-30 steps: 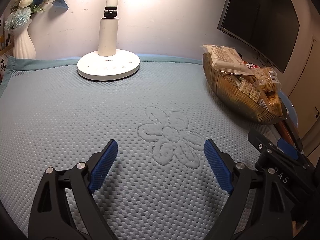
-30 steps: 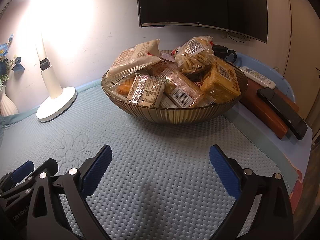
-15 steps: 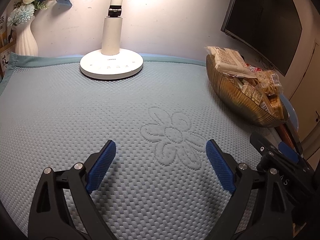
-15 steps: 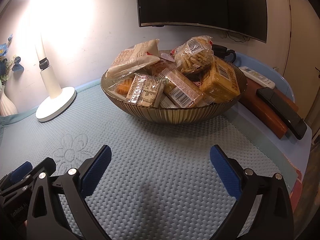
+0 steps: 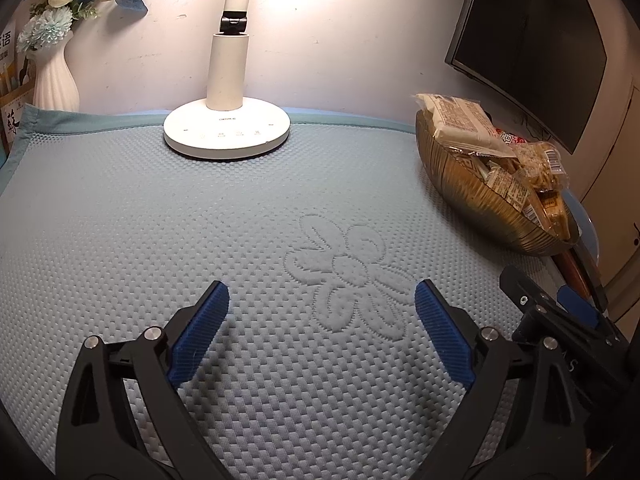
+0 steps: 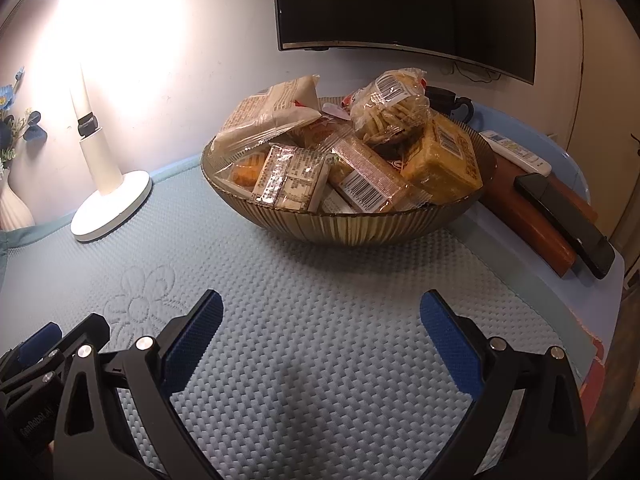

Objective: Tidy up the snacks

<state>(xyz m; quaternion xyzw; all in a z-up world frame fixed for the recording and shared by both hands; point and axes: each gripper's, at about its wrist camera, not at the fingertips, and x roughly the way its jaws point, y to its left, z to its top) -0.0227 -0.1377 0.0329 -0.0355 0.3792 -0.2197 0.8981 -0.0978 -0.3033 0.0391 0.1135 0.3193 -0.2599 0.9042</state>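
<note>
Mat (image 6: 320, 320) bare — claws (image 6: 320, 300) wide apart

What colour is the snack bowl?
Translucent amber-brown with vertical ribs; the snack bowl shows best in the right wrist view.

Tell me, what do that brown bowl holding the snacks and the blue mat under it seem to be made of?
The bowl looks like tinted glass or clear plastic: amber-brown, glossy and ribbed, with the snack packets showing faintly through its wall. Which of the two cannot be told. The mat looks like soft woven or quilted fabric: matte pale blue, a raised waffle texture, a stitched flower and a sewn border.
</note>
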